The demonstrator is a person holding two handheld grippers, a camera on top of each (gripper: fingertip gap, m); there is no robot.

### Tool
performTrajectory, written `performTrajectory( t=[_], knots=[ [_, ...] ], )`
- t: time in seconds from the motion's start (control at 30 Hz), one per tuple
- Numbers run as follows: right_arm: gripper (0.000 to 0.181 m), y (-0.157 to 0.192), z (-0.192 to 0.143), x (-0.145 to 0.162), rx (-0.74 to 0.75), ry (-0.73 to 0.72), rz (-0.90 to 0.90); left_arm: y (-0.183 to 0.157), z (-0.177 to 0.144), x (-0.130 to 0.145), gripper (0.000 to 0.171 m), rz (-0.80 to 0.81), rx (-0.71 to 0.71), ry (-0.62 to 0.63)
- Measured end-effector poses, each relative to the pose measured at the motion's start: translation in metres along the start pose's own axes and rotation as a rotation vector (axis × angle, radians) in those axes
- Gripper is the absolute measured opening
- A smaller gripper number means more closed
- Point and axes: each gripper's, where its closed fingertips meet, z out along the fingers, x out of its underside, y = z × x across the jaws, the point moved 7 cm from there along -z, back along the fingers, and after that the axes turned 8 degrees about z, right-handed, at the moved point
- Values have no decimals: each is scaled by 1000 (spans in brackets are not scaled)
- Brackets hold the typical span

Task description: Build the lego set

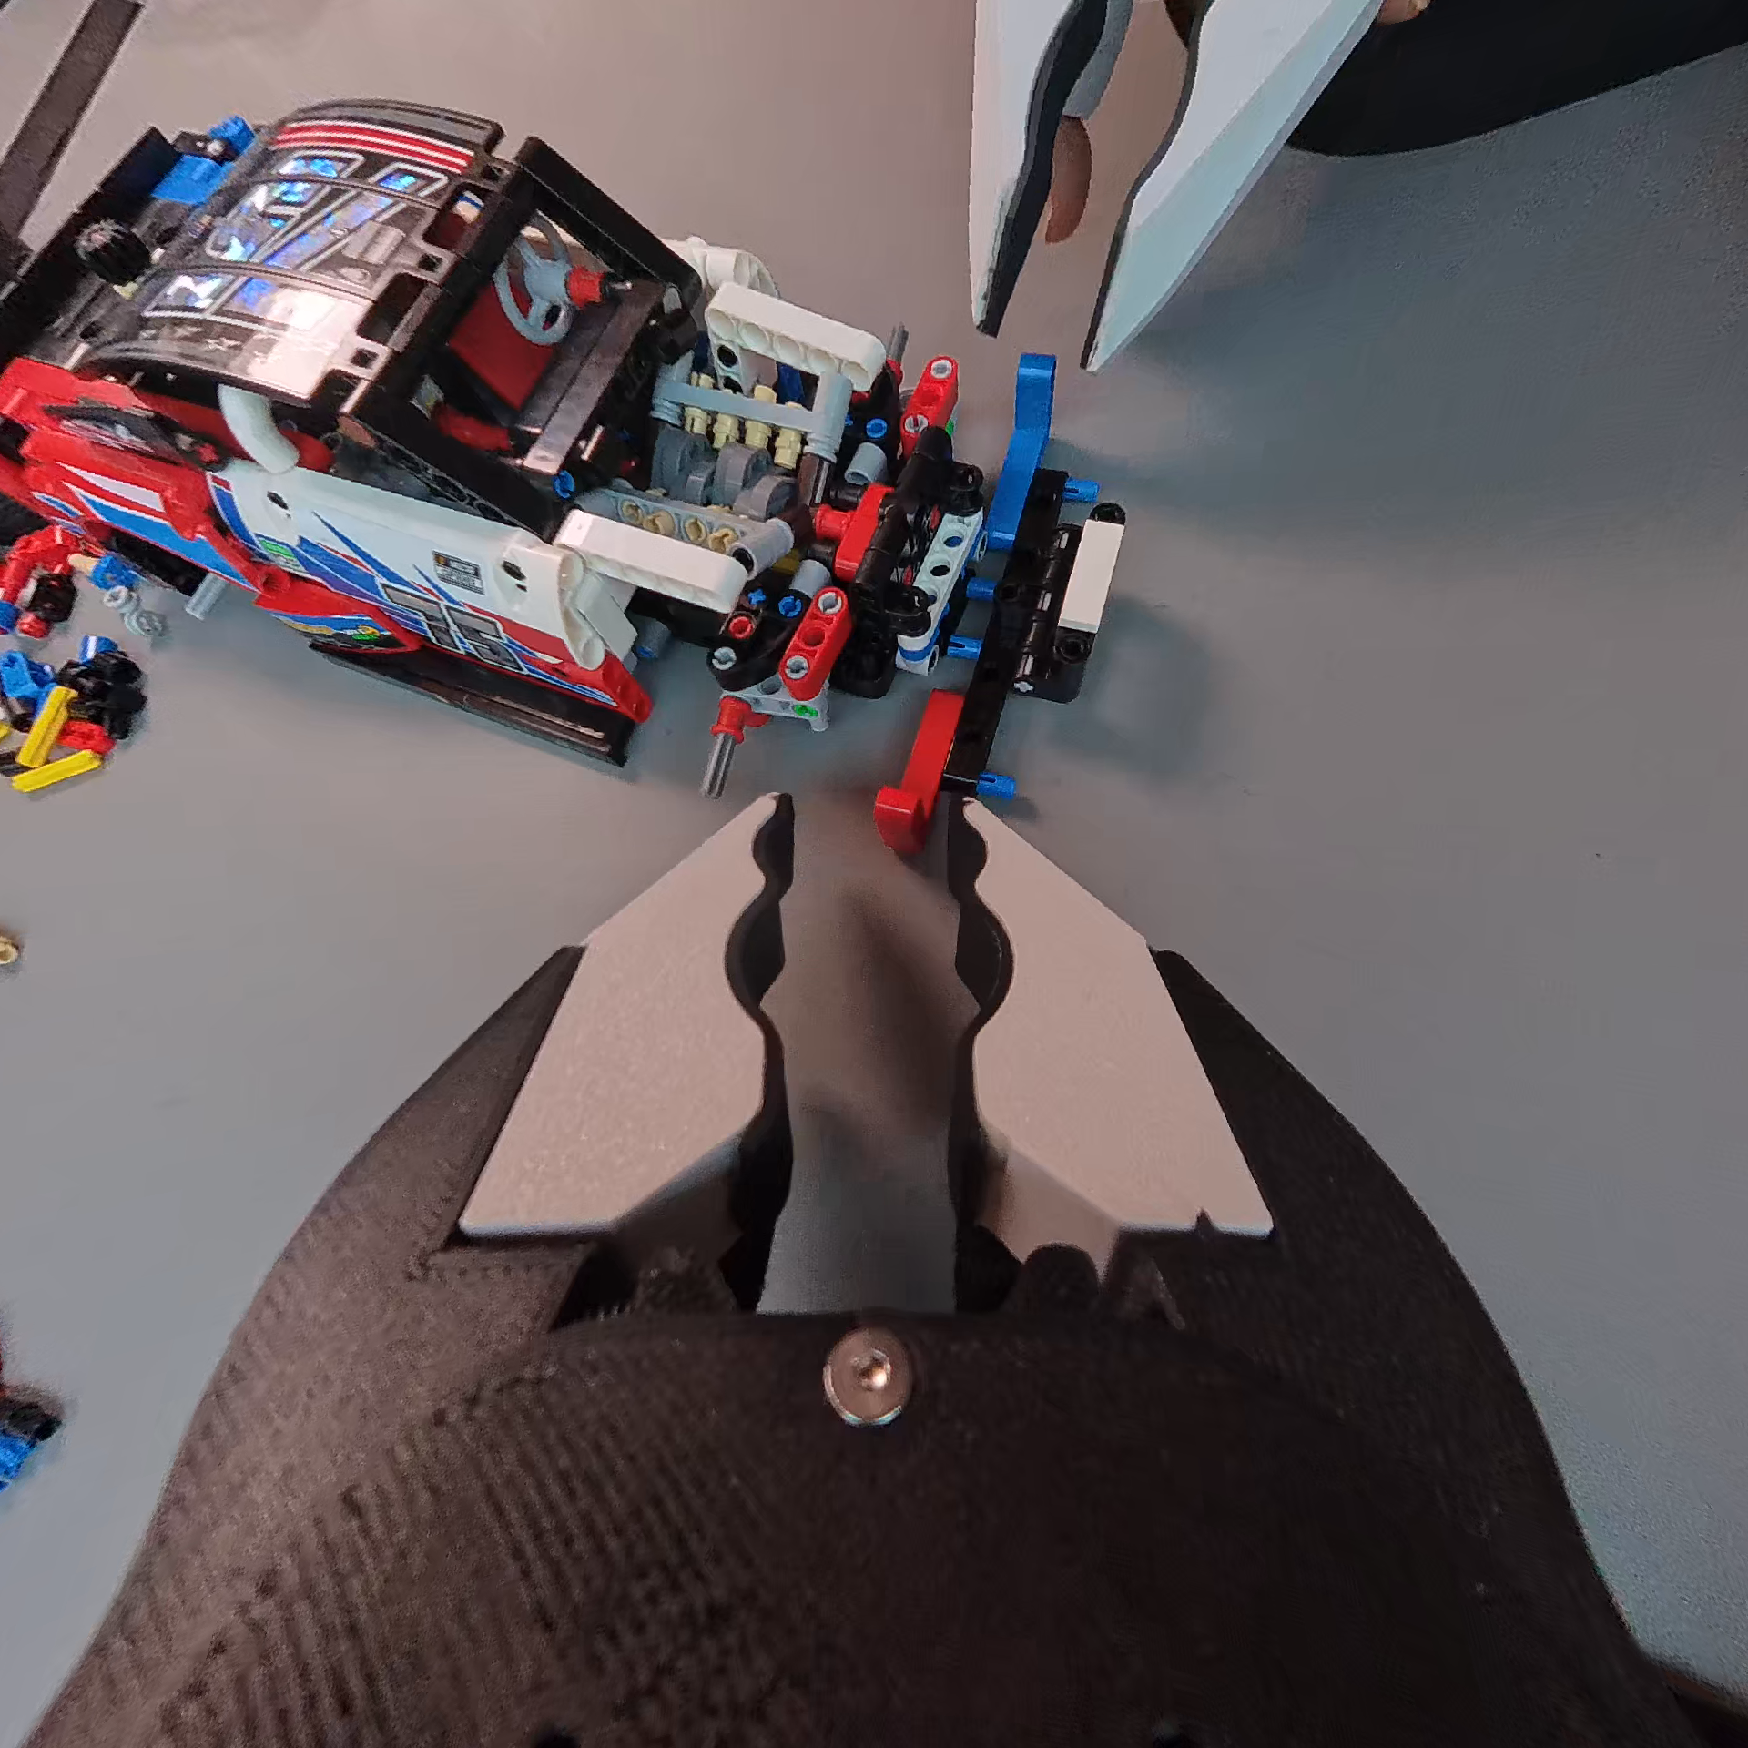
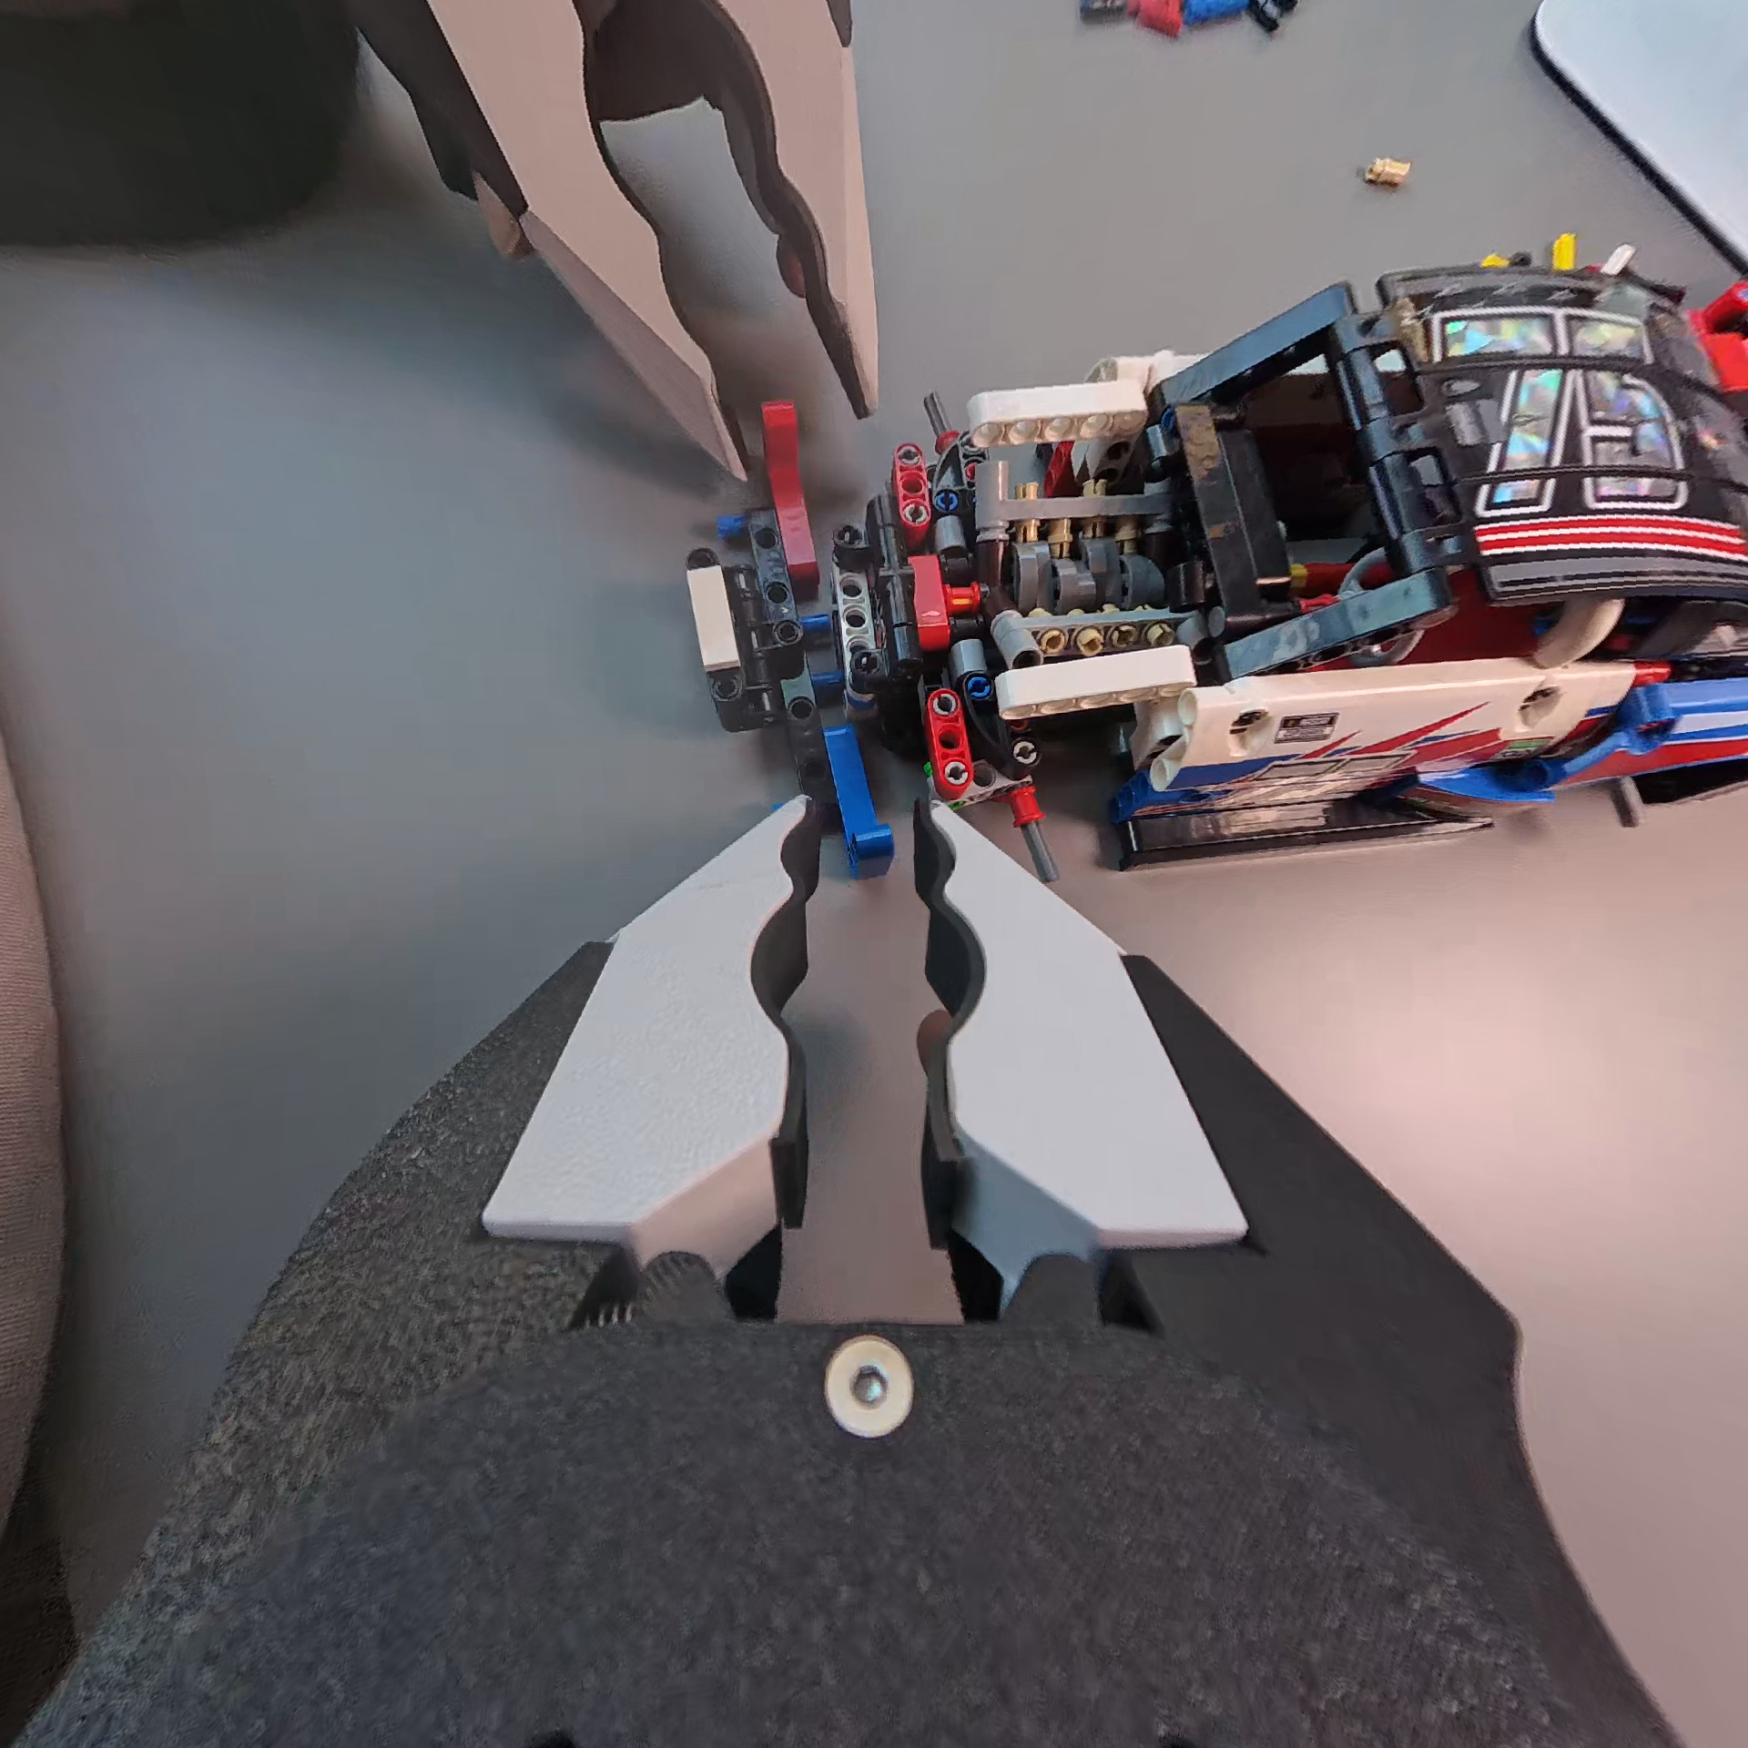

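Observation:
A partly built red, white, blue and black lego car (image 1: pixel 378 426) lies on the grey table, its open engine end toward both grippers; it also shows in the right wrist view (image 2: pixel 1324 615). A black bumper assembly (image 1: pixel 1031 586) with a white tile, blue pins, a red curved end (image 1: pixel 913 776) and a blue curved end (image 1: pixel 1031 426) sits against the car's front. My left gripper (image 1: pixel 870 813) is open, its tips either side of the red end. My right gripper (image 2: pixel 861 823) is open, its tips either side of the blue end (image 2: pixel 856 813). Each gripper shows in the other's view.
Loose small lego pieces (image 1: pixel 66 700) lie at the left of the car, and more at the far edge (image 2: pixel 1182 11). A single tan piece (image 2: pixel 1388 172) lies apart. A white sheet or tray corner (image 2: pixel 1665 113) is at the far right. There is about 11 cm between the tips of the two grippers.

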Motion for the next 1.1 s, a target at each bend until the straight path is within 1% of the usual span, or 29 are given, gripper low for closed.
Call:
performTrajectory(
  t=[0.13,0.2,0.27,0.3,0.33,0.37,0.43,0.5,0.57,0.67,0.8,0.93,1.1],
  knots=[
    [34,6,-9,-15,8,-55,-31,-2,-7,-12,38,11,-20,-17],
    [38,9,-4,-25,23,-46,-85,-10,-2,-21,54,22,-22,28],
    [39,12,7,-33,4,-11,-123,-20,9,-30,73,3,-23,70],
    [38,11,13,-36,-3,18,-130,-23,15,-32,80,-7,-28,85],
    [38,9,19,-40,-7,46,-139,-25,19,-34,83,-13,-43,87],
    [38,7,25,-42,-11,73,-147,-25,21,-36,83,-19,-59,86],
    [30,2,34,-46,-24,132,-145,-23,24,-36,81,-39,-84,83],
    [24,-2,41,-47,-37,188,-139,-19,25,-35,75,-41,-126,84],
    [14,-6,41,-50,-31,210,-145,-18,25,-35,74,-42,-149,92],
    [13,-7,42,-51,-45,217,-167,-16,25,-34,74,-50,-189,82],
    [12,-7,41,-51,-56,213,-197,-16,26,-33,76,-63,-193,77],
    [12,-8,41,-50,-73,205,-193,-18,25,-32,75,-63,-199,79],
    [12,-9,41,-50,-88,203,-193,-21,23,-34,77,-82,-211,55]
  ],
)
